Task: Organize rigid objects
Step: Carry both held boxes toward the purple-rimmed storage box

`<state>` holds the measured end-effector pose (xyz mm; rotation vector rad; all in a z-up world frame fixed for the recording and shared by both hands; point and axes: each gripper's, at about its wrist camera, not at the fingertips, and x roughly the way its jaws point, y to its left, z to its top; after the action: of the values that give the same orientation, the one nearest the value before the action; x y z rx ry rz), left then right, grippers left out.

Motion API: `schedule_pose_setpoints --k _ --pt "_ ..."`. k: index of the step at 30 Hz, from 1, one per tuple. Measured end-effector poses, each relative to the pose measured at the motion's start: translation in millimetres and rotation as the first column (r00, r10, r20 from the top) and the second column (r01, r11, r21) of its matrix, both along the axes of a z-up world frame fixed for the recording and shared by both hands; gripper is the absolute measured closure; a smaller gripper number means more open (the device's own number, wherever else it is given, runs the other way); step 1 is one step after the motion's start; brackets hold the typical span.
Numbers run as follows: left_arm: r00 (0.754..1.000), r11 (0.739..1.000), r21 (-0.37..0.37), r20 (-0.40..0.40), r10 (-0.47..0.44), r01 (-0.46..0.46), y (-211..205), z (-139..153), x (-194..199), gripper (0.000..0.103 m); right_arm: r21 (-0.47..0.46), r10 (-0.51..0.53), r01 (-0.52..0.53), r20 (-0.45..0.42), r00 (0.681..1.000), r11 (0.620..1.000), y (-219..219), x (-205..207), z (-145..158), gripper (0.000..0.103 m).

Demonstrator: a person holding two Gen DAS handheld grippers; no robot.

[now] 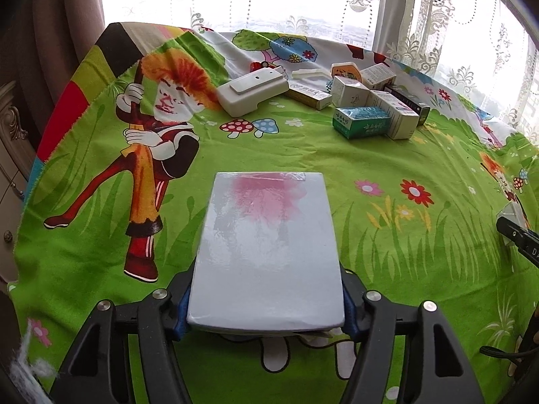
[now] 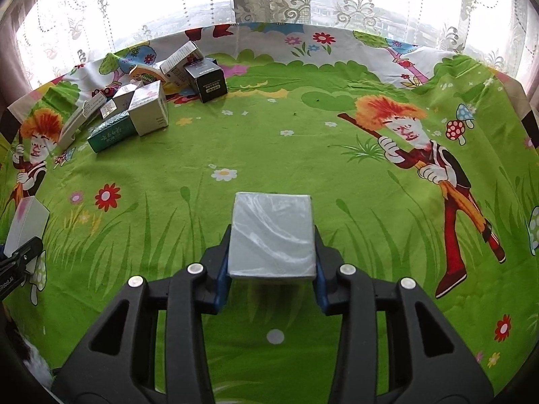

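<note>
- left gripper (image 1: 266, 306) clamped on flat pale-grey box with pink smudge (image 1: 266, 245)
- right gripper (image 2: 272, 269) clamped on small grey film-wrapped box (image 2: 272, 235)
- both above green cartoon tablecloth (image 2: 303, 155)

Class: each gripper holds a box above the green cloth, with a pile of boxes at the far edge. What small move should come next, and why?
Probably carry the right gripper with its grey box toward the box pile and set it beside it; both boxes are already gripped and the cloth between is bare.
</note>
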<state>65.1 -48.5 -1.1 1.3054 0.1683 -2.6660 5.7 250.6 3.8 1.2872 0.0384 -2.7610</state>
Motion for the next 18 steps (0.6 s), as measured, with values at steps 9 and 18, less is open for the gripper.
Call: schedule_pose_setpoints --k 9,18 --pt "1.0 0.999 0.036 -0.005 0.008 -0.008 -12.2 11.0 35.6 0.037 0.0 0.159 -0.159 -0.055 0.986 0.987 -46.4 62.0 26.5 0.059" --pt "0.999 0.999 0.011 -0.035 0.032 -0.032 -25.3 24.8 62.3 0.037 -0.027 0.223 -0.225 -0.059 0.973 0.974 -65.4 95.9 28.2 0.059"
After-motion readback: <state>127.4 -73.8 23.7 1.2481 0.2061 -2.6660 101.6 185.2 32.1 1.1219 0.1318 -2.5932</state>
